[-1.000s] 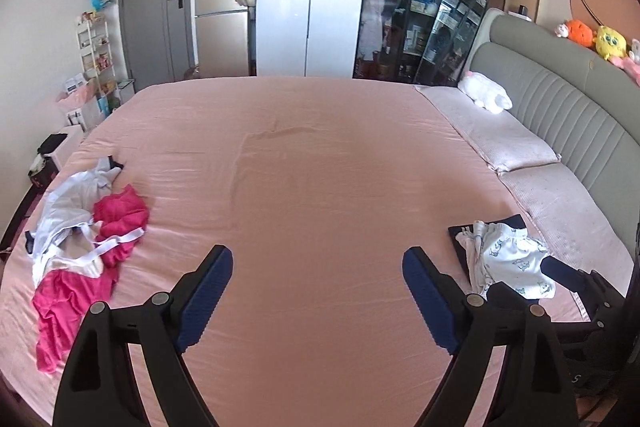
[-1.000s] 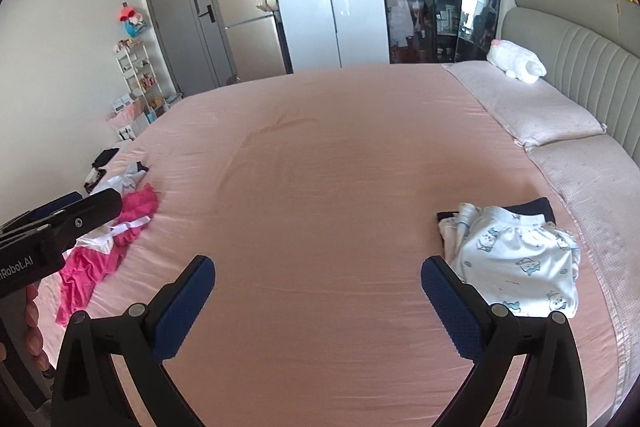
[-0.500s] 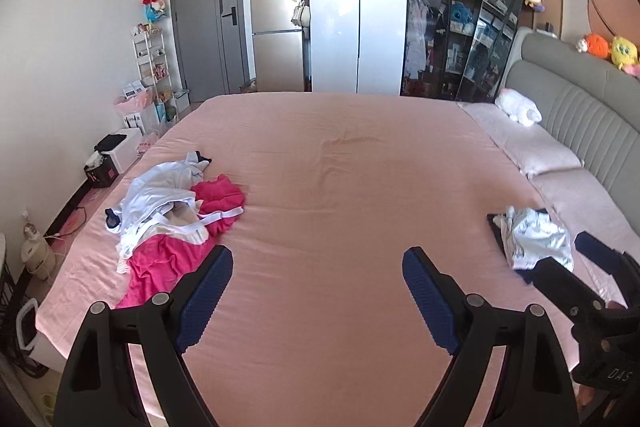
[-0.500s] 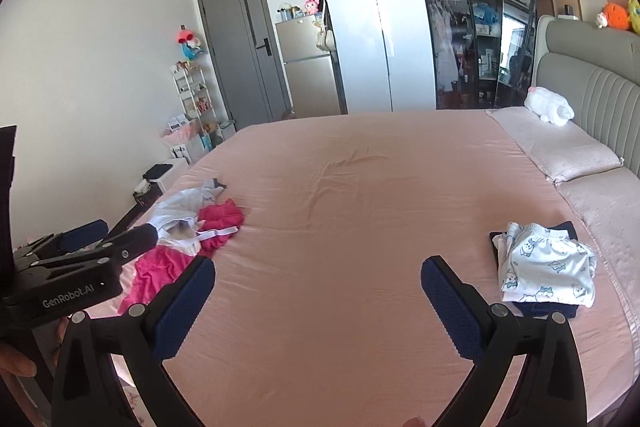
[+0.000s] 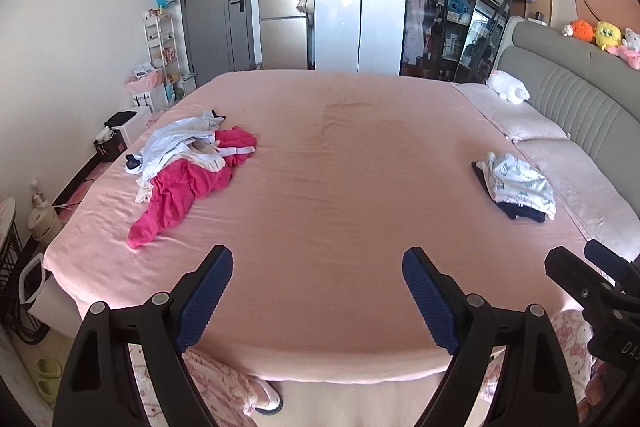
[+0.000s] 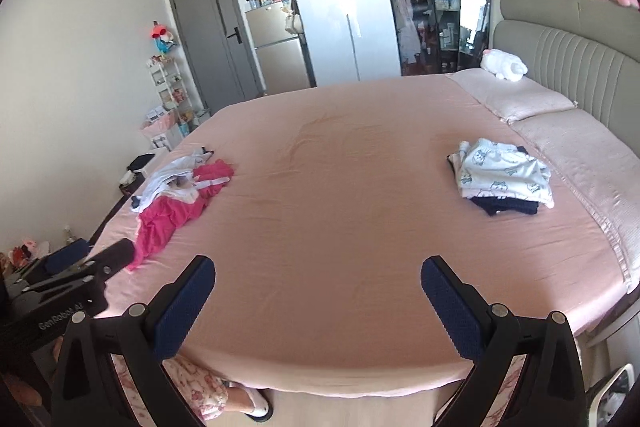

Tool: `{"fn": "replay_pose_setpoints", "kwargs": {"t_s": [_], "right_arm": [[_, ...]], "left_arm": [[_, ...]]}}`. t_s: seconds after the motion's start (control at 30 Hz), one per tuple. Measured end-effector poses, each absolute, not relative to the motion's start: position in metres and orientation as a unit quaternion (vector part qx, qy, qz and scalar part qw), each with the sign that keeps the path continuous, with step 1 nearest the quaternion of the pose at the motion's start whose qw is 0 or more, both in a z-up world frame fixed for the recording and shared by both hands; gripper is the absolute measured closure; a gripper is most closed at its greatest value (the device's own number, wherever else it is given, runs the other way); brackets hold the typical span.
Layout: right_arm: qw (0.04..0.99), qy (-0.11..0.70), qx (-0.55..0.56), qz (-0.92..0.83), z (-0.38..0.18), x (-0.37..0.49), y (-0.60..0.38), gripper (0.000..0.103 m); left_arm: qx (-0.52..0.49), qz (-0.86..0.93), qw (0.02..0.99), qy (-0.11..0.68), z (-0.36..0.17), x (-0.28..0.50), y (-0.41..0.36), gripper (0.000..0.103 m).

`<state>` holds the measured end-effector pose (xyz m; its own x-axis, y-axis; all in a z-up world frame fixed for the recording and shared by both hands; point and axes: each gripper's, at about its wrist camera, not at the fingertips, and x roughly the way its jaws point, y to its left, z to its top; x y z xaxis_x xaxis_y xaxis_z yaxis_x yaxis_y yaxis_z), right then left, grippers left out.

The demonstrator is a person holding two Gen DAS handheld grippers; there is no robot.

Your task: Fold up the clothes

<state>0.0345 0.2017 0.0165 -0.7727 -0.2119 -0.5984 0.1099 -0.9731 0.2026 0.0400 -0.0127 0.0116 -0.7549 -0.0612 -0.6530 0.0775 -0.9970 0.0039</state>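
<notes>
Landmark: the bed [image 5: 340, 187], covered by a pink sheet, seen from its foot edge in both wrist views.

Left gripper [image 5: 318, 291]: fingers [image 5: 204, 291] spread wide, nothing between them, no contact with cloth. It hangs over the near edge of the bed, pointing down at the sheet. In the right wrist view it shows at the lower left, beside the bed's near left corner.

Right gripper [image 6: 318, 299]: fingers [image 6: 452, 311] also spread wide and empty, above the near edge of the bed. Its tip shows in the left wrist view at the lower right, by the bed's near right corner.

Unfolded clothes pile [image 5: 188, 171]: a magenta garment [image 5: 176, 195] tangled with a white garment [image 5: 172, 143], crumpled on the left side of the bed, close to its left edge. Well apart from both grippers.

Folded stack [image 6: 504, 175]: white printed garment on top of a dark navy one, on the right side of the bed, just beside the pink pillows [image 6: 528, 101] that lie along the grey headboard [image 6: 568, 55]. A white plush toy [image 6: 503, 63] lies on the far pillow.

Middle of the bed, between pile and stack: bare sheet with light creases.

Below the bed's near edge: floral-print trouser legs [image 6: 196, 387] and a slipper [image 6: 256, 405] of the person holding the grippers.
</notes>
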Motion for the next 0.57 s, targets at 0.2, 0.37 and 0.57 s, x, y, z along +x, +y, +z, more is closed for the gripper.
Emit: {"fn": "replay_pose_setpoints", "kwargs": {"t_s": [0.2,0.37,0.57], "right_arm": [[0.050,-0.074,0.341,-0.936,-0.008,0.064,0.204,0.000],[0.051,-0.062,0.347,-0.934,-0.012,0.074,0.203,0.000],[0.048,-0.058,0.340,-0.937,-0.007,0.074,0.203,0.000]], "left_arm": [[0.359,-0.932,0.044,0.028,-0.004,0.064,-0.011,0.016],[0.356,-0.934,0.032,0.021,-0.007,0.070,-0.005,0.016],[0.355,-0.934,0.028,0.034,-0.008,0.070,-0.007,0.016]]}}
